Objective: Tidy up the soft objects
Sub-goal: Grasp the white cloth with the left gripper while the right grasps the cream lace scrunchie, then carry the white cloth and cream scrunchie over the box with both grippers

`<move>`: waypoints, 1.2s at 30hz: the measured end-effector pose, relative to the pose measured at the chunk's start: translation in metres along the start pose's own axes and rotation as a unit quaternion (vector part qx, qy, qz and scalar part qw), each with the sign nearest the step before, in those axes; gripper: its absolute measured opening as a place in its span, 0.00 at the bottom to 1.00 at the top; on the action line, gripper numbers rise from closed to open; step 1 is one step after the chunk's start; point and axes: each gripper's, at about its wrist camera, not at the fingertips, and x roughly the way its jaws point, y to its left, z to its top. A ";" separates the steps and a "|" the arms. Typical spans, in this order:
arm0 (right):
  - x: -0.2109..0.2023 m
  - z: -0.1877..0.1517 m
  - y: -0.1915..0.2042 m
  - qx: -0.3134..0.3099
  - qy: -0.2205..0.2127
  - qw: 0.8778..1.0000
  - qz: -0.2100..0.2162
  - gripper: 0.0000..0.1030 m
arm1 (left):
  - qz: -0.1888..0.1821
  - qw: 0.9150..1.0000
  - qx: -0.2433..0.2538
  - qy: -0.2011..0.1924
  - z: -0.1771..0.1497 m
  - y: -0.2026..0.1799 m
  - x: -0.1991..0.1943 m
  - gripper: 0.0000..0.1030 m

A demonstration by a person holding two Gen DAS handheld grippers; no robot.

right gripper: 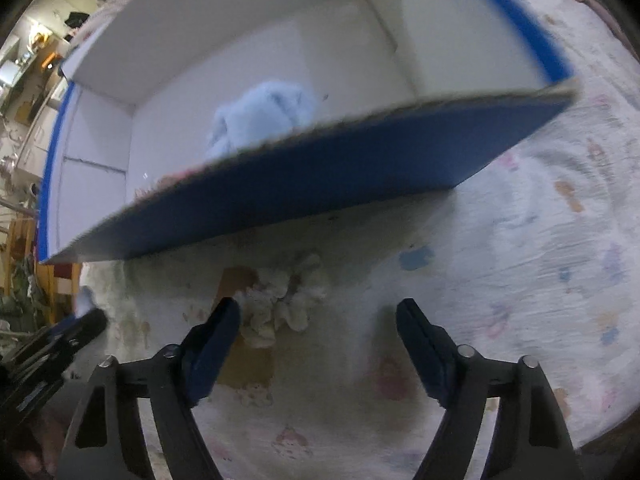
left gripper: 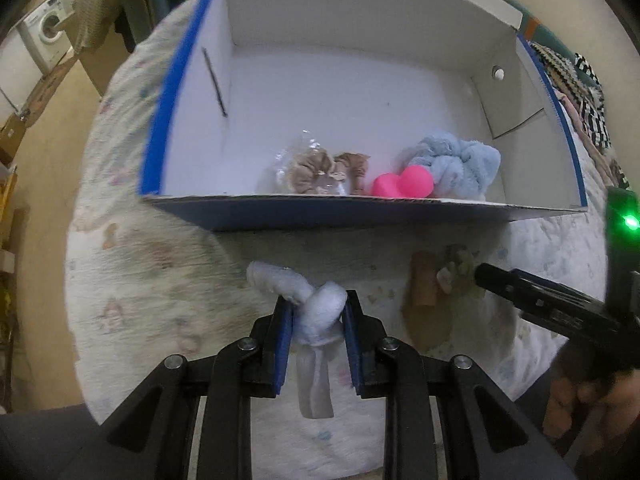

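My left gripper [left gripper: 318, 300] is shut on a white fluffy hair tie [left gripper: 324, 314], lifted off the bedspread with its ribbon hanging down, just in front of the blue-and-white cardboard box [left gripper: 360, 214]. Inside the box lie a beige scrunchie in clear wrap [left gripper: 308, 172], a pink soft piece [left gripper: 404, 184] and a light blue fluffy scrunchie [left gripper: 460, 164]. My right gripper [right gripper: 318, 304] stands open over a cream frilly scrunchie on a brown card [right gripper: 280, 308], which lies close to its left finger, on the bedspread before the box's front wall [right gripper: 320, 184].
The box sits on a pale printed bedspread [right gripper: 540, 260]. The left gripper's tip [right gripper: 88, 320] shows at the left edge of the right wrist view. A washing machine [left gripper: 44, 26] and cardboard boxes stand far left; striped fabric [left gripper: 588, 92] lies to the right of the box.
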 end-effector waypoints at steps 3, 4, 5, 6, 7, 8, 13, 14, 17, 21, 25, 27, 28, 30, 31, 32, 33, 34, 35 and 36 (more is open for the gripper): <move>0.006 0.002 0.007 -0.007 0.003 1.000 -0.007 0.80 | 0.005 1.000 0.000 -0.007 -0.001 0.003 -0.006 0.21; 0.008 0.002 0.010 -0.010 0.004 1.000 -0.006 0.77 | 0.007 1.000 0.000 -0.009 0.000 -0.002 -0.004 0.21; 0.009 0.003 0.012 -0.013 0.005 1.000 -0.005 0.73 | 0.007 1.000 0.000 -0.011 0.000 -0.001 -0.005 0.21; 0.011 0.004 0.015 -0.017 0.008 1.000 -0.005 0.69 | 0.008 1.000 0.000 -0.012 0.000 0.000 -0.006 0.21; 0.014 0.004 0.017 -0.021 0.010 1.000 -0.007 0.64 | 0.008 1.000 0.000 -0.013 0.000 0.001 -0.007 0.21; 0.016 0.004 0.020 -0.027 0.013 1.000 -0.007 0.50 | 0.009 1.000 0.000 -0.014 -0.001 0.000 -0.007 0.21; 0.011 0.003 0.028 -0.057 0.003 0.998 -0.013 0.17 | 0.008 1.000 -0.003 -0.017 0.002 -0.001 -0.006 0.21; 0.008 0.003 0.029 -0.058 -0.003 0.998 -0.009 0.17 | 0.008 1.000 -0.003 -0.018 0.002 -0.002 -0.007 0.21; 0.001 0.000 0.026 -0.056 -0.013 0.998 -0.005 0.17 | 0.010 1.000 0.001 -0.021 0.003 -0.004 -0.007 0.21; -0.005 -0.002 0.024 -0.053 -0.022 0.998 -0.001 0.17 | 0.020 0.999 0.005 -0.025 0.002 -0.005 -0.006 0.21; -0.017 -0.007 0.018 -0.061 -0.031 0.998 -0.001 0.17 | 0.030 0.999 0.005 -0.025 0.001 -0.003 -0.003 0.21; -0.020 -0.011 0.019 -0.065 -0.032 0.997 0.000 0.17 | 0.036 0.999 0.005 -0.025 0.001 -0.002 -0.001 0.21; -0.024 -0.013 0.014 -0.065 -0.032 0.997 0.001 0.17 | 0.038 0.999 0.004 -0.026 0.001 -0.002 -0.001 0.21; -0.030 -0.019 0.011 -0.066 -0.031 0.997 0.003 0.17 | 0.035 0.999 -0.002 -0.022 0.001 -0.001 -0.003 0.21; -0.035 -0.022 0.011 -0.069 -0.034 0.997 0.007 0.17 | 0.029 0.999 -0.006 -0.025 0.001 -0.001 -0.007 0.21; -0.042 -0.025 0.010 -0.072 -0.039 0.997 0.010 0.17 | 0.027 0.999 -0.007 -0.033 0.001 -0.001 -0.013 0.21; -0.048 -0.027 0.008 -0.073 -0.046 0.996 0.015 0.17 | 0.029 0.998 -0.003 -0.046 0.000 -0.003 -0.022 0.21; -0.057 -0.030 0.007 -0.074 -0.054 0.996 0.020 0.17 | 0.033 0.998 0.001 -0.057 0.000 -0.004 -0.028 0.21; -0.065 -0.034 0.006 -0.074 -0.063 0.995 0.026 0.17 | 0.036 0.997 0.005 -0.071 0.000 -0.005 -0.036 0.21; -0.073 -0.036 0.006 -0.074 -0.070 0.994 0.034 0.17 | 0.037 0.996 0.008 -0.082 0.000 -0.006 -0.043 0.21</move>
